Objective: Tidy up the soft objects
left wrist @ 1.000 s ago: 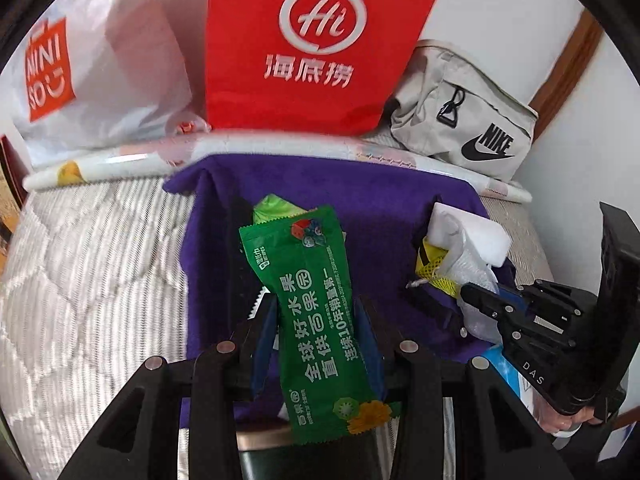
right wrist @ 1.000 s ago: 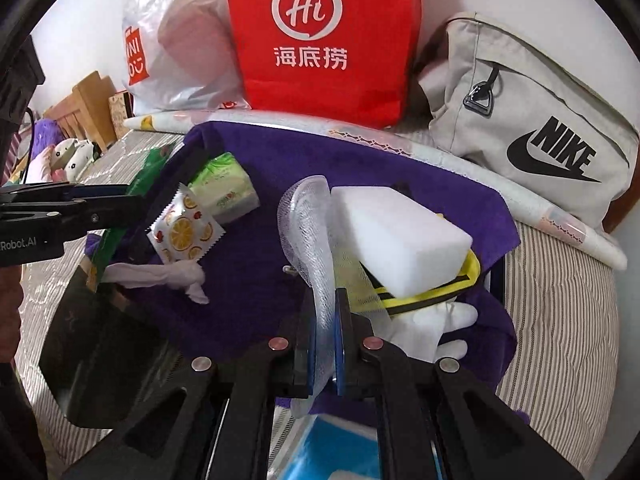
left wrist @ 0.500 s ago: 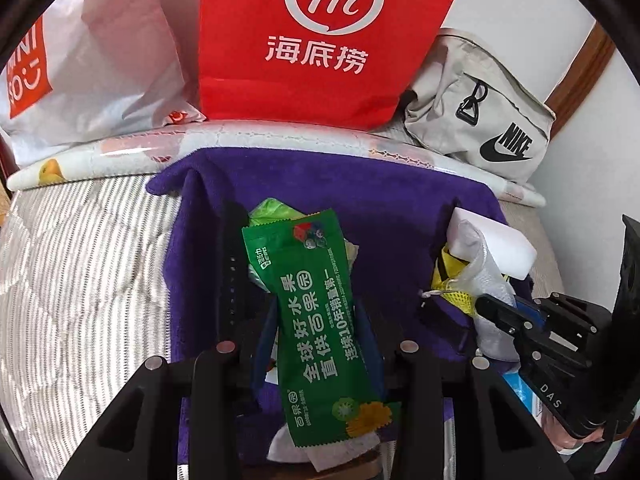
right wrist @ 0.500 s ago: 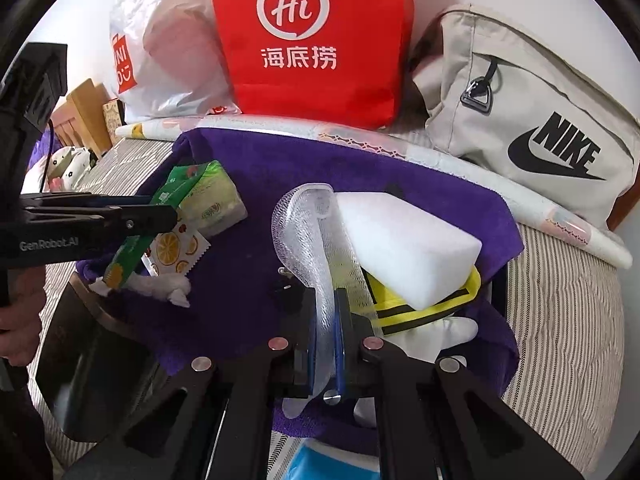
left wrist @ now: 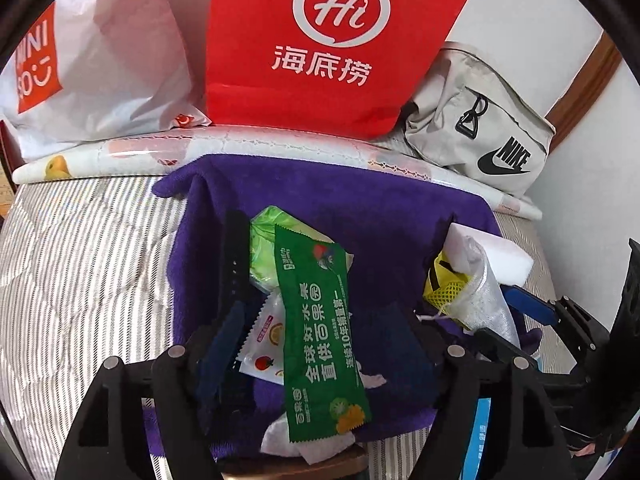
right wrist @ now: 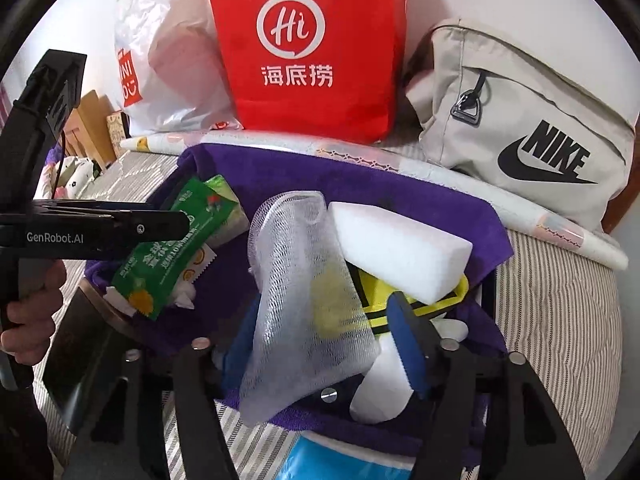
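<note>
1. Your work surface is a striped quilted bed [left wrist: 80,264], a red bag [left wrist: 332,40] standing at the back.
2. Your left gripper [left wrist: 320,340] has just opened; the green sachet [left wrist: 320,332] lies loose between its jaws on the purple cloth [left wrist: 360,208].
3. Your right gripper [right wrist: 320,344] has likewise just spread apart, with the white mesh pouch [right wrist: 296,288] lying unclamped between its jaws beside the white sponge [right wrist: 400,248].

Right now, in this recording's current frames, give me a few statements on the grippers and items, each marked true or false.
1. The left gripper clamps the green snack packet. False: its jaws have just opened; the packet lies loose between them.
2. The white mesh pouch lies between the right gripper's open jaws. True.
3. The white sponge block rests on the purple towel's left side. False: right side.
4. A red Haidilao bag stands behind the towel. True.
</note>
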